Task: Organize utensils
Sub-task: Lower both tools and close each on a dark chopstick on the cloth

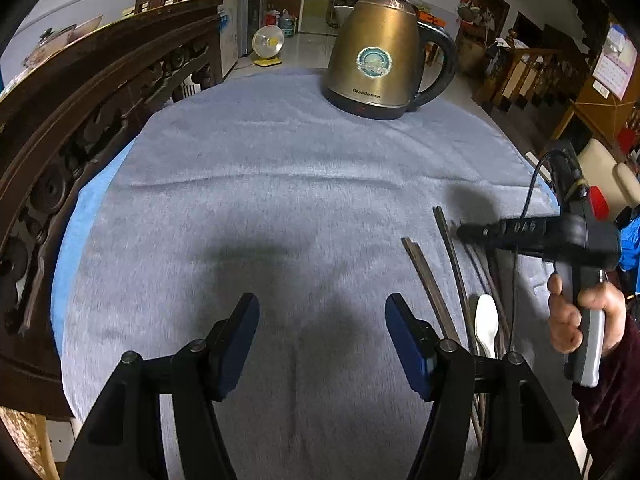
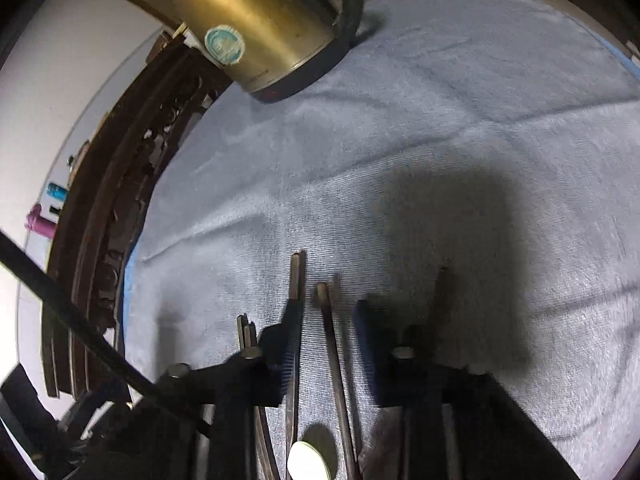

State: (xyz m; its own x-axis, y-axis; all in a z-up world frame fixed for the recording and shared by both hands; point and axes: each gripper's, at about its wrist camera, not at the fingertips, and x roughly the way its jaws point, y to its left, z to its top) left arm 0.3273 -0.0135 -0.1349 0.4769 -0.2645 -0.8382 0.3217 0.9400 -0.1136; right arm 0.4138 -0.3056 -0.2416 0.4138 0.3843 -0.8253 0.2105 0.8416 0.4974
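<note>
Straddling one chopstick [image 2: 334, 360], right claw [image 2: 327, 308] jaws apart, not pinching; stick lies lengthwise between them. Left claw [image 1: 322, 320] open, empty, utensil pile [image 1: 486, 320] off to its right.

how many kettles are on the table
1: the brass-coloured kettle stands upright at the far end of the grey cloth, beyond the chopsticks. No other shows.
</note>
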